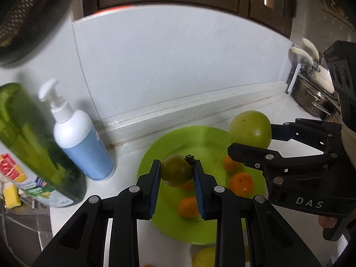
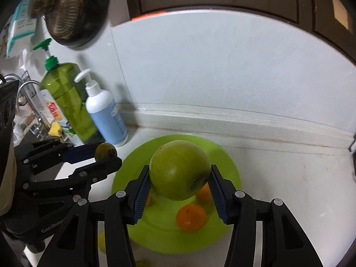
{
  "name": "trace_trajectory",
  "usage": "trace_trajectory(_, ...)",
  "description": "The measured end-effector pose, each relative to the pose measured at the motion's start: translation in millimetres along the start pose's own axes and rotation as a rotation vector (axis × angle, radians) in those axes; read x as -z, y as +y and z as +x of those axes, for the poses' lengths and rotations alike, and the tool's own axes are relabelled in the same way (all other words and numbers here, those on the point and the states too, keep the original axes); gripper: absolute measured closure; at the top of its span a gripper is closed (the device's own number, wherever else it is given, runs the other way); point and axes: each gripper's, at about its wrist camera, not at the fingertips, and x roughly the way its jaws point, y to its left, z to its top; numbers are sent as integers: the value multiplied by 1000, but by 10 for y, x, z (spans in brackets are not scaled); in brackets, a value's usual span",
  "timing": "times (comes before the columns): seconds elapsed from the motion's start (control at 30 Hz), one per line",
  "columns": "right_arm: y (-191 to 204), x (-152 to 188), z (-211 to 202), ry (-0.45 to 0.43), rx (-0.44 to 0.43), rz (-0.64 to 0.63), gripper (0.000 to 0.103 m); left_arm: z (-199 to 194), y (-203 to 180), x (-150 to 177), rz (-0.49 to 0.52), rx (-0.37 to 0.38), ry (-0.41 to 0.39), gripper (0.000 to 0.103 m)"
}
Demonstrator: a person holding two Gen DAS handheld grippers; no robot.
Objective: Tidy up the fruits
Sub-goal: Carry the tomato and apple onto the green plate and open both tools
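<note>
My left gripper (image 1: 176,172) is shut on a small green fruit (image 1: 176,170) and holds it above the lime green plate (image 1: 200,138). My right gripper (image 2: 180,179) is shut on a large green fruit (image 2: 179,170) above the same plate (image 2: 231,166). Several small oranges (image 1: 241,183) lie on the plate, one also in the right wrist view (image 2: 190,217). The right gripper (image 1: 251,142) with its large fruit (image 1: 250,129) shows at the right of the left wrist view. The left gripper (image 2: 104,154) with its small fruit (image 2: 103,150) shows at the left of the right wrist view.
A white and blue pump bottle (image 1: 77,133) and a green soap bottle (image 1: 33,144) stand left of the plate by the wall. A sink with a faucet (image 2: 29,98) lies further left. Metal pots (image 1: 313,98) stand at the right. A yellow fruit (image 1: 203,257) lies near the counter's front.
</note>
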Motion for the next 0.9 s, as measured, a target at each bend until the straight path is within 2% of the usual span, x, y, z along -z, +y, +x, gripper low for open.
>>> trace_trajectory(0.37, -135, -61, 555, 91, 5, 17, 51, 486, 118, -57, -26, 25, 79, 74)
trace_trajectory(0.9, -231, -4, 836, 154, -5, 31, 51, 765, 115, -58, -40, 31, 135, 74)
